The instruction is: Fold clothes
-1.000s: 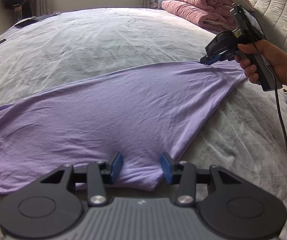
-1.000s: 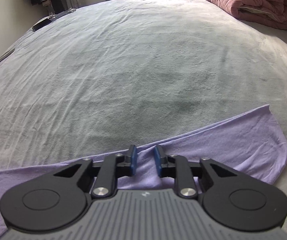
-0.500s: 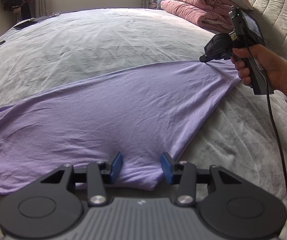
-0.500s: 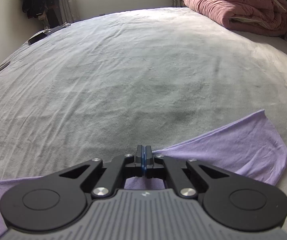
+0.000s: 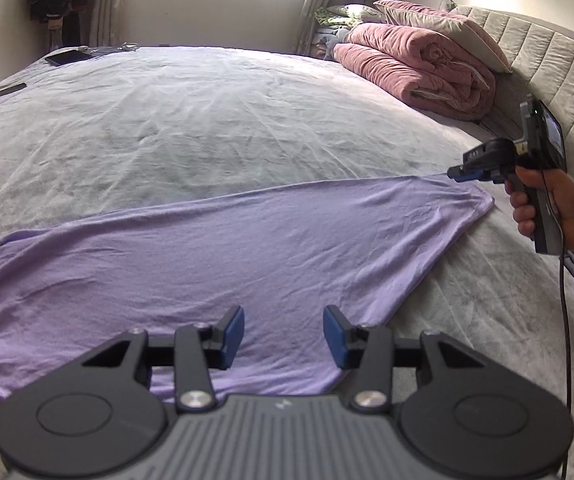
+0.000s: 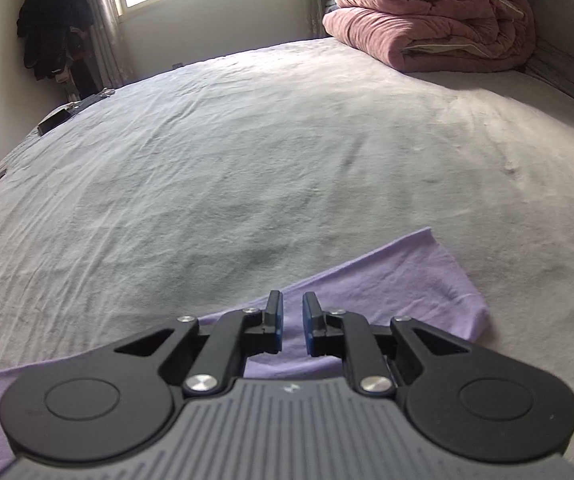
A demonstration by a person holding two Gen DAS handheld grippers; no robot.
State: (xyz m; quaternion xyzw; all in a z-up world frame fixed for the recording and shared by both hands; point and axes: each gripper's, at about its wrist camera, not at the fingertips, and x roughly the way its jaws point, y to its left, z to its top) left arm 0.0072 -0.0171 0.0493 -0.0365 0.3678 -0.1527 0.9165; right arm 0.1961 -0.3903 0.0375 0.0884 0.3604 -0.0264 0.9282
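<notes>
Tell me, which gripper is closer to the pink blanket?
Right. The right gripper sits near the pink blanket by the headboard; the left gripper hangs farther back over the purple shirt.

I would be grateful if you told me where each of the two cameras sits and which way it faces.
Left wrist: on the left gripper, low over the lilac cotton garment, facing across the grey bed to the window; the right hand and right gripper show.
Right wrist: on the right gripper, above the garment's edge, facing the window; only its own fingers show.
Shared: garment, bed, pink rolled quilt, window.
</notes>
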